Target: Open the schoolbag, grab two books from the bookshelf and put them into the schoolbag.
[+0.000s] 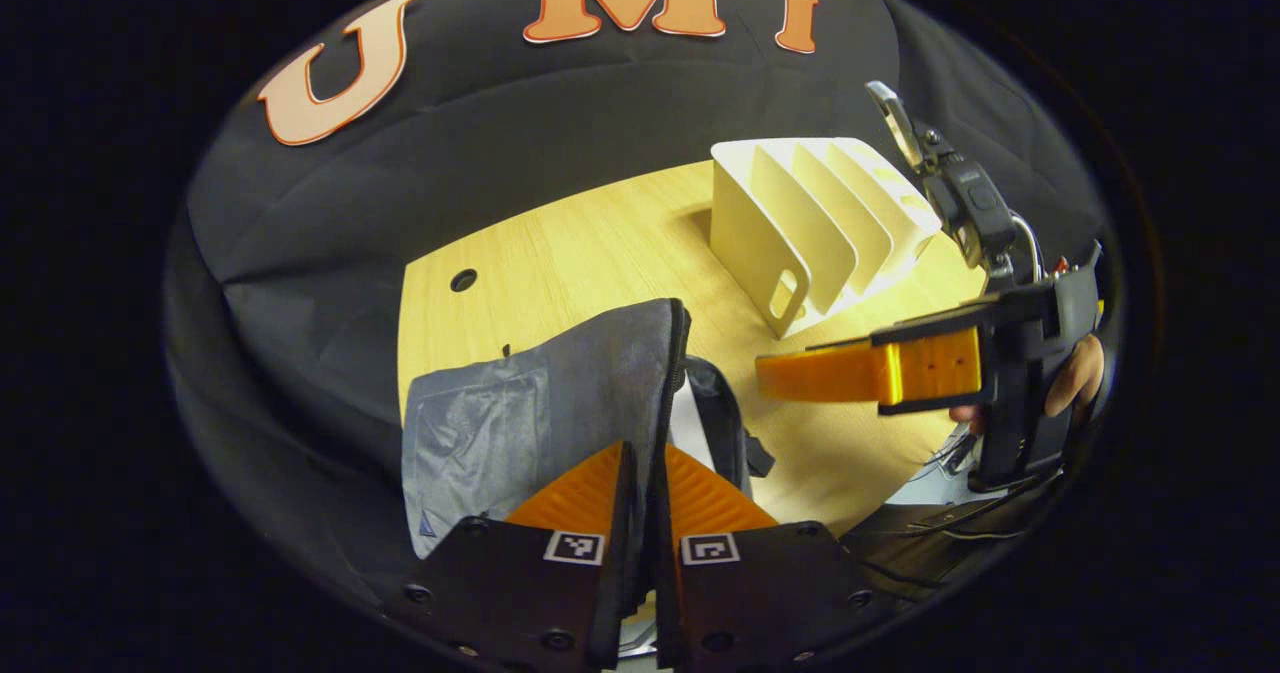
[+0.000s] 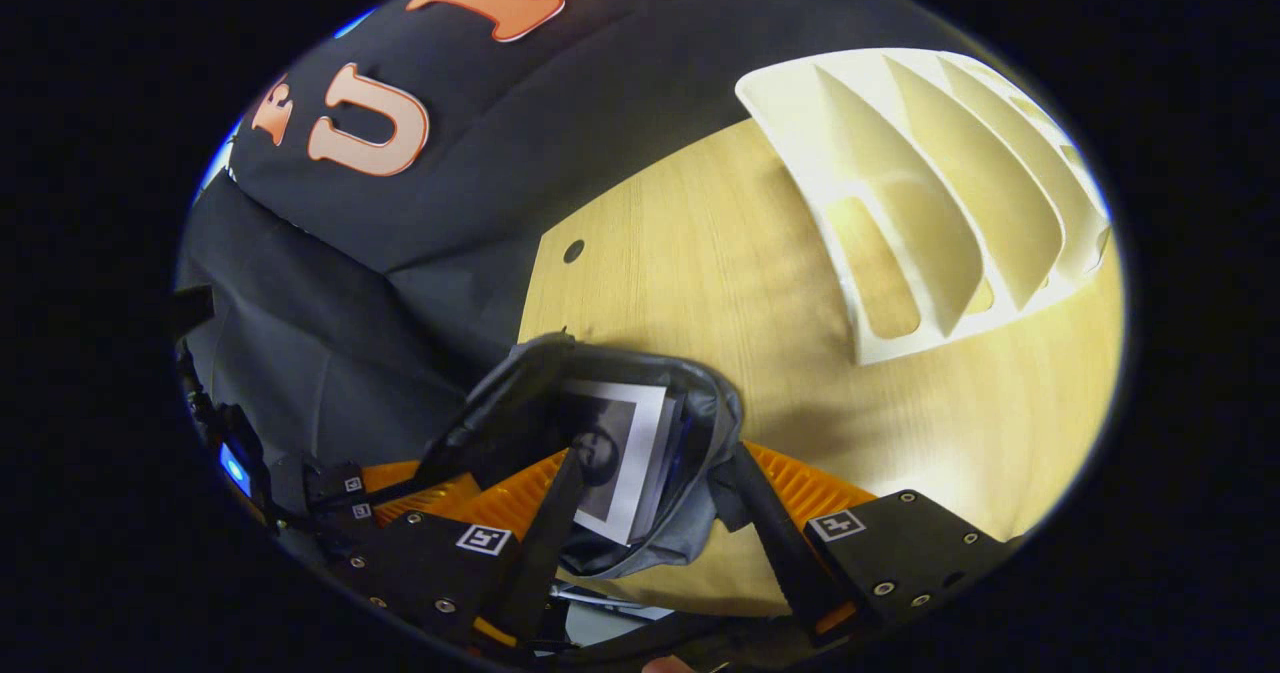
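Standing upright on the wooden surface (image 1: 600, 253), the grey schoolbag (image 1: 540, 393) gapes at its top, and printed books (image 2: 620, 453) stick up inside it, seen in the right gripper view. The left tool (image 1: 645, 483) is clenched on the bag's zippered rim, both orange fingers pressing the fabric. The right tool (image 2: 640, 513) is spread wide, its fingers either side of the bag's mouth, a black strap (image 2: 770, 523) lying across one of them. Beyond the bag, well apart, the white bookshelf (image 1: 820, 223) shows bare slots between its dividers.
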Demonstrator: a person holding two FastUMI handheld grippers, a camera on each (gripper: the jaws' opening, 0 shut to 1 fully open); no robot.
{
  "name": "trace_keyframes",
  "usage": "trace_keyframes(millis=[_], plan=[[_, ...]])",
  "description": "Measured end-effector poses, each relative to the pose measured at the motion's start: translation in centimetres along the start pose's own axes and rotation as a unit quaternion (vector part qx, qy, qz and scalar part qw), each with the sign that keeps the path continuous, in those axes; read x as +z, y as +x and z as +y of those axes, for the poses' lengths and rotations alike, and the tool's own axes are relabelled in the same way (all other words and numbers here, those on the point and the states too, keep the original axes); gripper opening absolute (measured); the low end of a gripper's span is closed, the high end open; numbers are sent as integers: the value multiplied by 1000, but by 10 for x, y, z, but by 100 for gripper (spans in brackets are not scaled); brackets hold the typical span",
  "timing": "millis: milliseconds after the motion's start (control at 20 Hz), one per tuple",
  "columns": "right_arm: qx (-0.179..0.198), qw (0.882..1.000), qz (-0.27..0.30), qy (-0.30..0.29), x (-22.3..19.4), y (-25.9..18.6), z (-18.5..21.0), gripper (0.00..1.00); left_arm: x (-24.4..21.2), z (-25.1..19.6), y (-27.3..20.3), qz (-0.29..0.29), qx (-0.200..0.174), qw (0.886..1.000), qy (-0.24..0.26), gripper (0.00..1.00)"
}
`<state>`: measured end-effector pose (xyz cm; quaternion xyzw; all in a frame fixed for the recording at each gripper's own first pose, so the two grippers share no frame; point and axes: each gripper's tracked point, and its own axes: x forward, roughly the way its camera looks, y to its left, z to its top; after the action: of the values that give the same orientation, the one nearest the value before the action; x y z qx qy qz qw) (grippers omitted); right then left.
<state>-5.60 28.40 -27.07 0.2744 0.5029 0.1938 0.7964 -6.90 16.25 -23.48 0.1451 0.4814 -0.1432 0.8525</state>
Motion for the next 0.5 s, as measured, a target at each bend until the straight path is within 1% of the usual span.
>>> trace_keyframes(millis=[50, 150, 200, 250, 300, 350, 450, 500], plan=[[-7, 1000, -9, -5, 9, -7, -7, 92, 3, -8, 4, -1, -5, 1000, 2, 16], [-17, 999, -27, -14, 28, -18, -23, 93, 8, -26, 11, -2, -15, 1000, 10, 25], [-25, 999, -39, -17, 39, -23, -32, 94, 11, -33, 16, 0, -20, 1000, 16, 33], [-30, 998, -51, -19, 50, -27, -40, 94, 14, -41, 19, -1, -22, 1000, 21, 36], [-34, 997, -59, -22, 58, -30, -46, 94, 16, -47, 23, 1, -22, 999, 23, 43], [-40, 997, -68, -27, 66, -35, -50, 94, 18, -51, 27, 1, -22, 1000, 23, 45], [-54, 993, -91, -47, 82, -46, -61, 94, 28, -54, 34, -4, -10, 1000, 18, 54], [-62, 991, -104, -61, 91, -50, -67, 94, 33, -56, 38, -6, -3, 1000, 15, 66]])
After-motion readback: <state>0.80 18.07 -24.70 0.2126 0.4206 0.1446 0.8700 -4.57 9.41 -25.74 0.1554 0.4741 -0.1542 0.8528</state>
